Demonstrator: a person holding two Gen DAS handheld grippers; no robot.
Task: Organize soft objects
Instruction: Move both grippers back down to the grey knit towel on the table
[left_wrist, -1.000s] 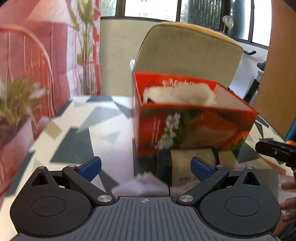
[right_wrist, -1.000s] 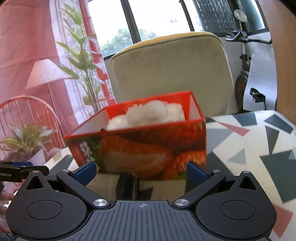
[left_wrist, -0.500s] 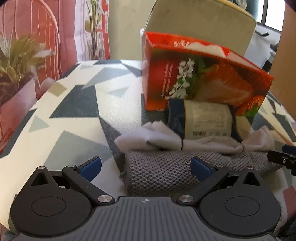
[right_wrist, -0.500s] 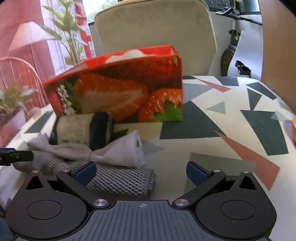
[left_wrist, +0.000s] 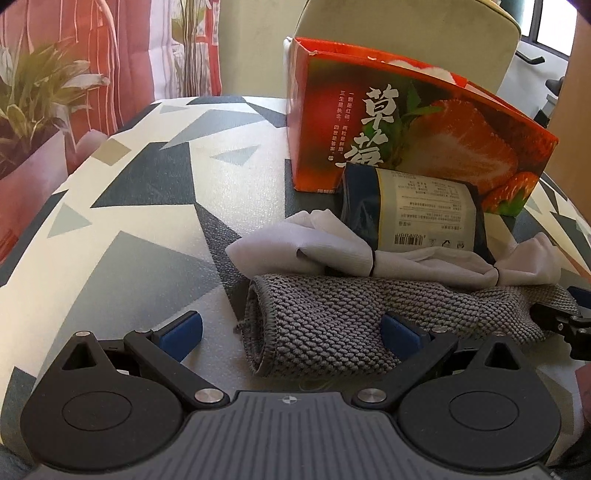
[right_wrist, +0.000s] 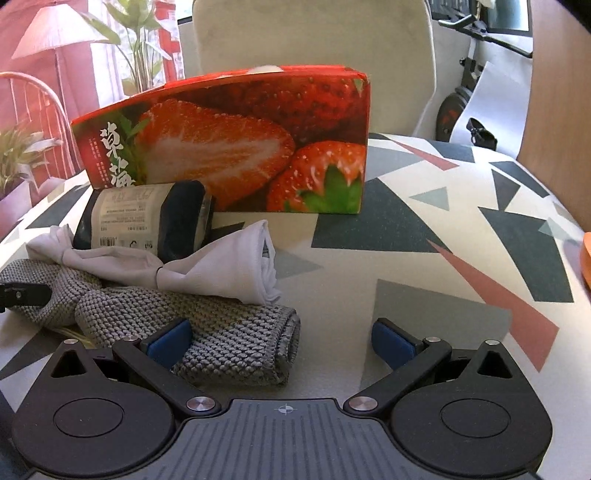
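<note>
I have both grippers' fingers released, left gripper (left_wrist: 291, 328) and right gripper (right_wrist: 280, 338) low over the counter (right_wrist: 424, 258). The grey knit cloth (left_wrist: 351, 325) lies nearest, touching the white cloth (left_wrist: 332, 251) and dark roll (left_wrist: 417, 210), the strawberry box (right_wrist: 236, 147) standing farther back.

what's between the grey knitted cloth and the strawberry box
Two things: the white cloth against the grey knitted cloth, then the dark rolled pack lying in front of the strawberry box. Both wrist views show it.
</note>
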